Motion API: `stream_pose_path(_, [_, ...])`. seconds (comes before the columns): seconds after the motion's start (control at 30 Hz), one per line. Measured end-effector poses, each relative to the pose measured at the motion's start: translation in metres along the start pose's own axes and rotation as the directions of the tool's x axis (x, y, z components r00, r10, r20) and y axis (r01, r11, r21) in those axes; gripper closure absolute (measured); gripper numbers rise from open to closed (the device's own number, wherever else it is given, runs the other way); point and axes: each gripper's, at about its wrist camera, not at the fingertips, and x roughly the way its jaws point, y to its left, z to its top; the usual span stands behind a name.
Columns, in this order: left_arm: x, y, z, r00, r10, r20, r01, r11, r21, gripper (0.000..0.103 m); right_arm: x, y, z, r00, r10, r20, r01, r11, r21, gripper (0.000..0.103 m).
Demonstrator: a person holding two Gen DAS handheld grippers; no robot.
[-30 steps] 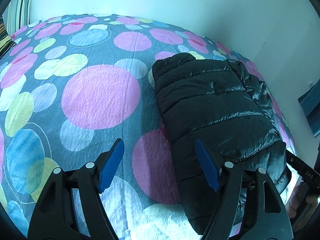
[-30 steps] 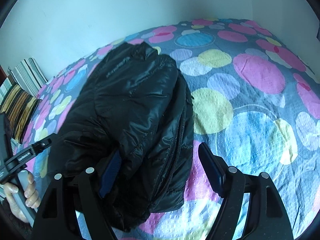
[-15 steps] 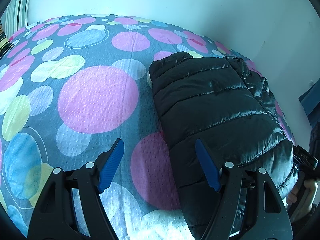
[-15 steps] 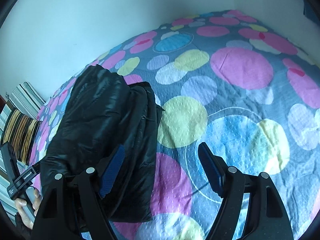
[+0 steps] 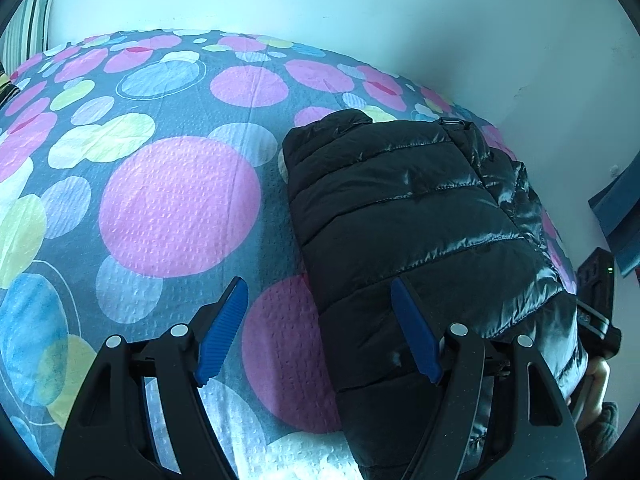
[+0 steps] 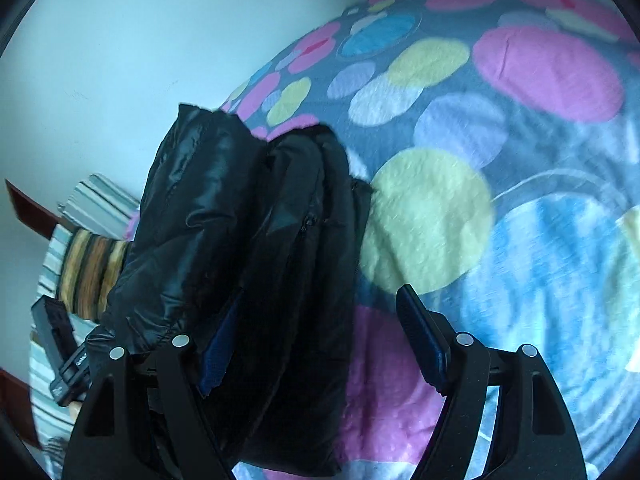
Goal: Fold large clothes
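Observation:
A shiny black puffer jacket lies folded into a thick oblong on the spotted bedspread. My left gripper hovers open over its near left edge; that edge sits between the blue pads, which do not press on it. In the right wrist view the jacket fills the left half, stacked in layers. My right gripper is open low over its near right side, with the left pad partly hidden behind the fabric. Each view shows the other gripper's black body past the jacket, held by a hand.
The grey bedspread with pink, blue and yellow circles spreads wide on both sides of the jacket. Striped pillows lie at the bed's head. A white wall runs close behind the bed. A blue object stands at the far right edge.
The right wrist view has dropped and rolled closer to the jacket, whose top layer has settled into a narrower stack. The left wrist view has barely shifted. Both grippers stay open.

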Motion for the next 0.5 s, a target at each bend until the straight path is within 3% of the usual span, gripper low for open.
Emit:
stream_pose_path(0.17, [0.002, 0.002, 0.001, 0.998, -0.066, -0.012, 0.065, 0.998, -0.022, 0.023, 0.013, -0.005, 0.001, 0.998, 0.062, -0.017, -0.061, 0.998, 0.028, 0.028])
stream_pose_path(0.5, [0.021, -0.004, 0.005, 0.986, -0.156, -0.053, 0.155, 0.987, -0.034, 0.018, 0.022, -0.006, 0.004, 0.995, 0.098, -0.022, -0.098, 0.995, 0.018, 0.028])
